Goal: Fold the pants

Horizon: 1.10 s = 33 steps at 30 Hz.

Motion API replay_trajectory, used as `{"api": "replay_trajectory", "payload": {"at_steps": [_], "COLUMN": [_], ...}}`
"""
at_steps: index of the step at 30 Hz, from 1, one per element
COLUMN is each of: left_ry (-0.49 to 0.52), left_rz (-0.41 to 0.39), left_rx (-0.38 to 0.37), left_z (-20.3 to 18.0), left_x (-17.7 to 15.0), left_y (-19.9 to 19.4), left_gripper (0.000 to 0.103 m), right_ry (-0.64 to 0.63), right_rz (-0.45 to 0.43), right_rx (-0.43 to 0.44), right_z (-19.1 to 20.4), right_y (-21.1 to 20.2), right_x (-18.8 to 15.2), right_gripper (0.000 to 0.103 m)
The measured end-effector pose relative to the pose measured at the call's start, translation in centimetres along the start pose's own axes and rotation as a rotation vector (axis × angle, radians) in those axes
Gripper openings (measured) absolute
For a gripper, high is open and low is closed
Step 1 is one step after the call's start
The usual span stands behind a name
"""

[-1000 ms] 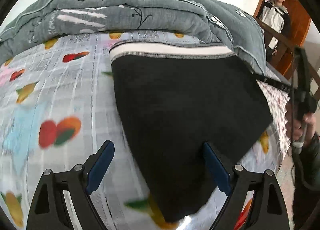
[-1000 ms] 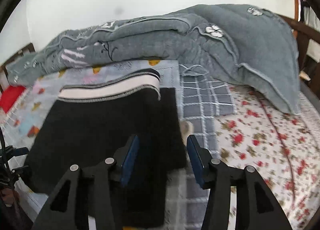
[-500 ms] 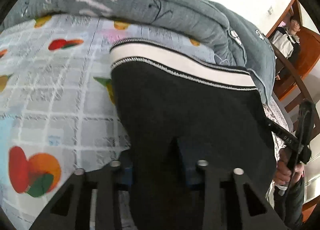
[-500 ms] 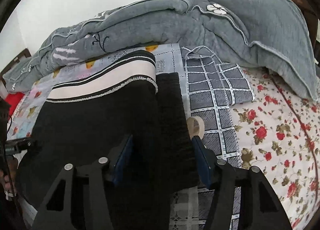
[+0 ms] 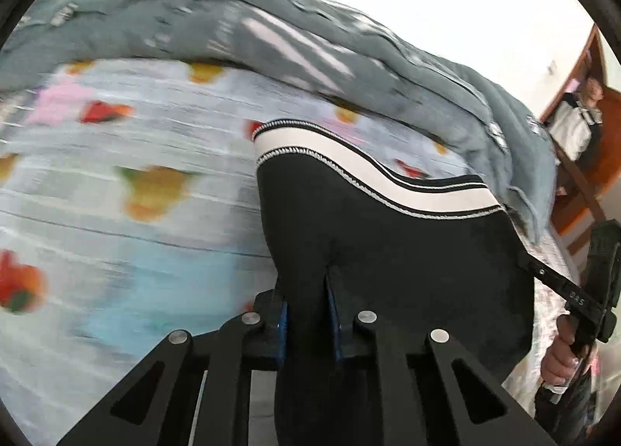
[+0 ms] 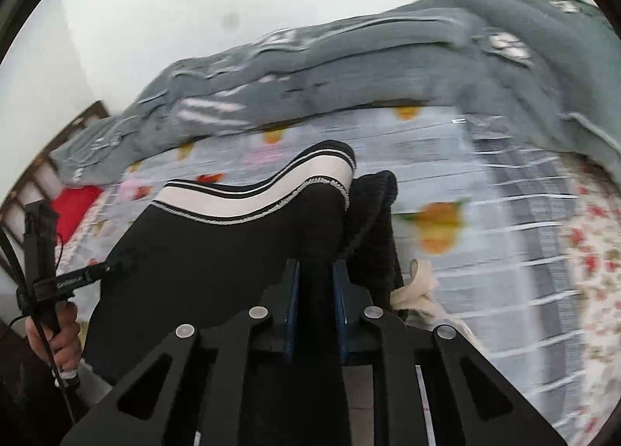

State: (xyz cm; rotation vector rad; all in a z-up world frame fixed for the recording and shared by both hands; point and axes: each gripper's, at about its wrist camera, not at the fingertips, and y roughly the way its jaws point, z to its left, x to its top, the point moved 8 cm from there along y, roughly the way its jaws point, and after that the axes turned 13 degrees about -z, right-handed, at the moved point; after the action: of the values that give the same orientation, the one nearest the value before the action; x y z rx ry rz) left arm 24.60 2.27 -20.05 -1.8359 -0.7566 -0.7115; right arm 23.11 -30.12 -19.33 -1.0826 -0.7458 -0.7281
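Note:
The black pants with a white striped waistband are partly lifted off the bed. My left gripper is shut on the near left edge of the pants. My right gripper is shut on the near right edge of the pants; the waistband sags between the two grips. A loose black flap hangs to the right of the right gripper. The other hand-held gripper shows at the edge of each view.
A rumpled grey quilt lies along the back of the bed against the white wall. The fruit-print sheet covers the bed. A checked cloth and a floral sheet lie right. A person stands by a wooden door.
Both grippers closed on the pants' near edge and raised it. The cloth now hangs and bows between them, and the views tilted upward with motion blur.

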Motion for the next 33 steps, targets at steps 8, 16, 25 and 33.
{"api": "replay_trajectory", "payload": {"at_steps": [8, 16, 25, 33], "left_ry": [0.021, 0.047, 0.002, 0.026], "left_rz": [0.056, 0.009, 0.020, -0.033], "left_rx": [0.129, 0.184, 0.197, 0.184], "left_z": [5.6, 6.1, 7.9, 7.2], "left_x": [-1.1, -3.9, -4.7, -2.5], "left_y": [-0.9, -3.8, -6.6, -7.2], "left_gripper": [0.027, 0.062, 0.063, 0.062], "right_ry": [-0.168, -0.237, -0.222, -0.184], "right_rz": [-0.013, -0.071, 0.017, -0.041], "right_rx": [-0.045, -0.118, -0.133, -0.120], "right_z": [6.1, 5.8, 6.4, 4.9], "right_y": [3.4, 2.1, 9.4, 6.2], "right_x": [-2.9, 0.0, -0.8, 1.4], "right_gripper": [0.024, 0.030, 0.016, 0.010]}}
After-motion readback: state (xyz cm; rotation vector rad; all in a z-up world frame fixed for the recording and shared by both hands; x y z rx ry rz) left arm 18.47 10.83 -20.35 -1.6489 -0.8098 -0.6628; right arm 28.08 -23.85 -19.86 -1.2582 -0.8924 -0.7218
